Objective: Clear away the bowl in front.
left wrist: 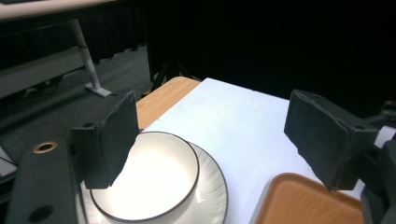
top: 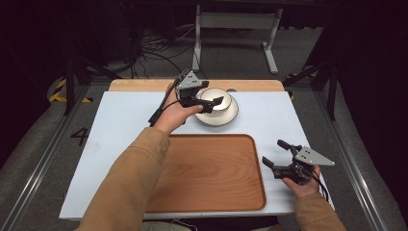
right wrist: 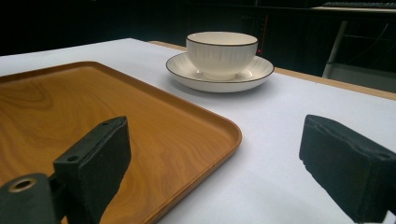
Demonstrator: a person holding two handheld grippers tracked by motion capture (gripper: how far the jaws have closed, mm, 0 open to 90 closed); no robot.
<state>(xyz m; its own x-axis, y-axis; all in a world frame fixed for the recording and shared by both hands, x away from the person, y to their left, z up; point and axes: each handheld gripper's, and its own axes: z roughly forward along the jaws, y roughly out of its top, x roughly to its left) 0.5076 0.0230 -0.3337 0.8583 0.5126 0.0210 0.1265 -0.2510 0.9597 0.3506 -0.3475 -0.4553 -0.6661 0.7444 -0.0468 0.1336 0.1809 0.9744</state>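
Note:
A white bowl (top: pixel 217 93) with a dark rim stands on a matching white plate (top: pixel 226 120) at the back middle of the table. My left gripper (top: pixel 215 104) hovers open just above the bowl, with nothing between its jaws. In the left gripper view the bowl (left wrist: pixel 154 182) and plate (left wrist: pixel 212 186) lie below the left jaw, with the left gripper (left wrist: pixel 217 135) spread wide. My right gripper (top: pixel 273 152) rests open and empty right of the wooden tray (top: pixel 207 173). The right gripper view shows the right gripper (right wrist: pixel 224 158) pointing across the tray (right wrist: pixel 93 116) toward the bowl (right wrist: pixel 222 53) and plate (right wrist: pixel 219 77).
A white board (top: pixel 120 134) covers the table, with a wooden strip (top: pixel 144 85) along its far edge. The tray lies at the front middle with nothing in it. A white desk frame (top: pixel 235 21) and cables (top: pixel 154 48) are on the floor beyond.

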